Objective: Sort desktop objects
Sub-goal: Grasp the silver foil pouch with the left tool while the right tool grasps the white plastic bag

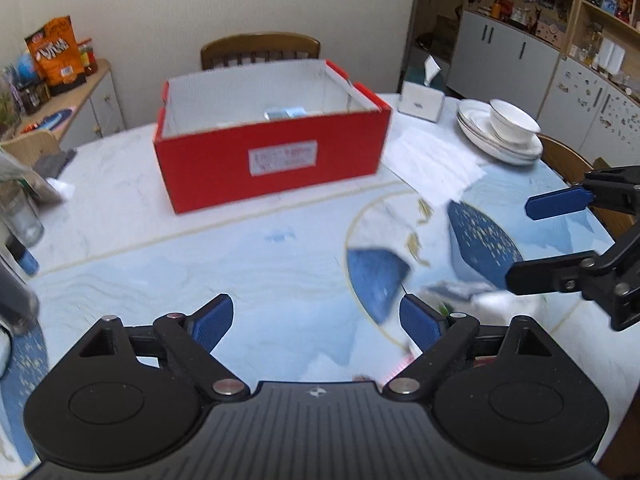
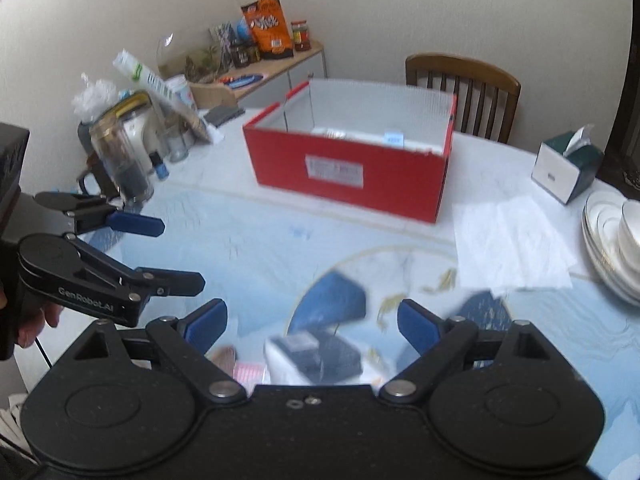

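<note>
A red box [image 1: 272, 176] [image 2: 348, 184] with a white inside stands open-topped on the far half of the table, with a few small items [image 1: 286, 113] lying in it. My left gripper [image 1: 316, 316] [image 2: 180, 254] hovers open over the bare blue-patterned tabletop, nothing between its fingers. My right gripper [image 2: 311, 316] [image 1: 524, 244] is open to its right. Just below and between the right fingers lies a blurred black-and-white object [image 2: 316, 356], with a pink item [image 2: 248, 372] beside it; neither pad touches them.
White paper sheets [image 2: 512, 244], a tissue box [image 2: 564, 172] and stacked plates with a bowl [image 2: 612, 240] sit at the right. Jars and bottles [image 2: 120, 156] crowd the left edge. A wooden chair [image 1: 260, 50] stands behind the box.
</note>
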Tool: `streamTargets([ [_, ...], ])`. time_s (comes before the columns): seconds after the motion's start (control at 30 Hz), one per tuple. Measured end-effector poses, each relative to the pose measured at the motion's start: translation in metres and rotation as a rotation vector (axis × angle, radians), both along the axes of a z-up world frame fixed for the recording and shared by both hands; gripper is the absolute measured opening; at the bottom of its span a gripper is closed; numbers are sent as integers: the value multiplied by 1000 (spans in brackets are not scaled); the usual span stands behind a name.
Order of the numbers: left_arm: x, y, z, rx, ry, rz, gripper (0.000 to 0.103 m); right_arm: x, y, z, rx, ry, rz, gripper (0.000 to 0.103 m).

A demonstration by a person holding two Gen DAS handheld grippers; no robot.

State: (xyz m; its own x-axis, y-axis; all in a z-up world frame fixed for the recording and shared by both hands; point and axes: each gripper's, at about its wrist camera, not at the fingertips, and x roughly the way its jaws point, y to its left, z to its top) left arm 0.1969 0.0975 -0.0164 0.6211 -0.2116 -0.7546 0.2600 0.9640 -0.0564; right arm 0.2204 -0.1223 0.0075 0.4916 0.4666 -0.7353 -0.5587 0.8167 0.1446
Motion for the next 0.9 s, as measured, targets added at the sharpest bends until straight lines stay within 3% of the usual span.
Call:
streamTargets([
  [0.27, -34, -21, -28, 21, 38, -144, 91, -14, 0, -21, -24, 44, -19, 90],
  [0.47, -47, -38, -52, 46, 84, -198, 91, -16, 2, -31, -51, 55, -27, 87],
  [0.7, -49, -43, -71, 59, 133, -206, 91, -15, 3, -41, -83, 60, -30, 86],
  [0.9, -44, -40, -82, 33, 175, -173, 91, -14, 7, -51, -126, 59, -25, 77],
])
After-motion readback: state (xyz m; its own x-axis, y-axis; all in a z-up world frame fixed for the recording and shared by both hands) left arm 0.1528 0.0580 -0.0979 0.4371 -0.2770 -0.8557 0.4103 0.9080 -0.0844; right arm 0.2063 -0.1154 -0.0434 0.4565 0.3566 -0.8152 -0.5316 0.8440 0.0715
